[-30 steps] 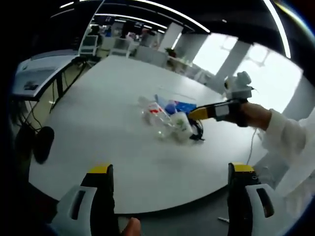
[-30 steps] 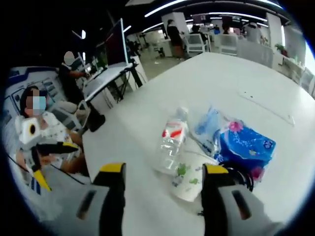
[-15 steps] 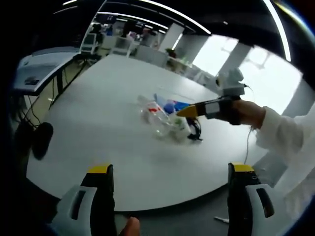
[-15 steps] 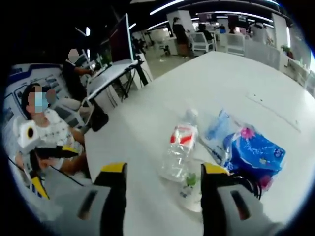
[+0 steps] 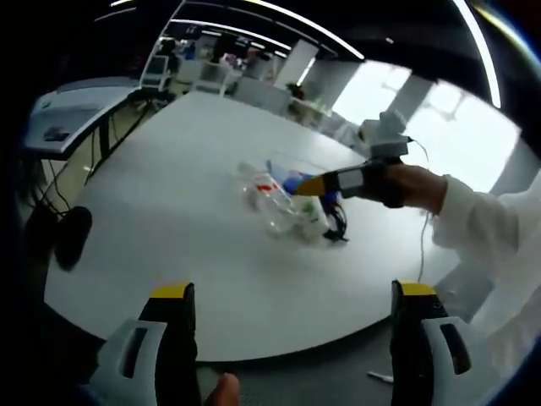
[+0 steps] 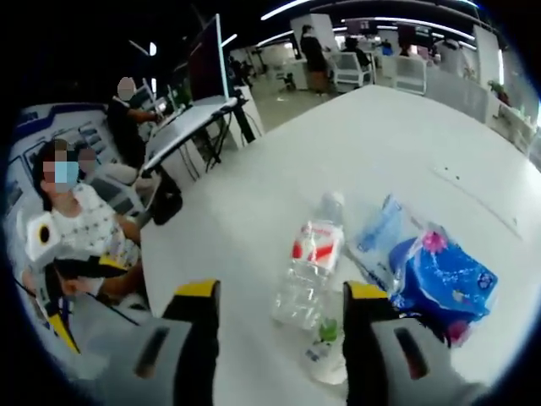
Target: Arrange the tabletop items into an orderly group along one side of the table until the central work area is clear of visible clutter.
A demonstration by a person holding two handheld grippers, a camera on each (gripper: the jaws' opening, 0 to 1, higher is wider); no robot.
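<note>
A cluster of items lies near the middle of the white table (image 5: 161, 211). It holds a clear plastic bottle (image 5: 264, 196) on its side, a paper cup (image 5: 314, 218), a blue tissue pack (image 5: 294, 181) and a black cable (image 5: 337, 225). My right gripper (image 5: 309, 185) hovers just above the cluster. From the right gripper view, the bottle (image 6: 309, 264) lies just beyond my open right gripper (image 6: 283, 292). The cup (image 6: 325, 353) sits low between the jaws, untouched. The blue pack (image 6: 445, 279) and a clear bag (image 6: 380, 233) lie to the right. My left gripper (image 5: 293, 292) is open and held back off the table's near edge.
A black rounded object (image 5: 71, 242) stands off the table's left edge. Desks with a monitor (image 6: 203, 72), chairs and a seated person (image 6: 127, 114) fill the room behind. Wide bare table surface (image 6: 279, 161) surrounds the cluster.
My right gripper has moved further over the cluster, so the bottle and cup now sit closer between its jaws. The left gripper has stayed put and open.
</note>
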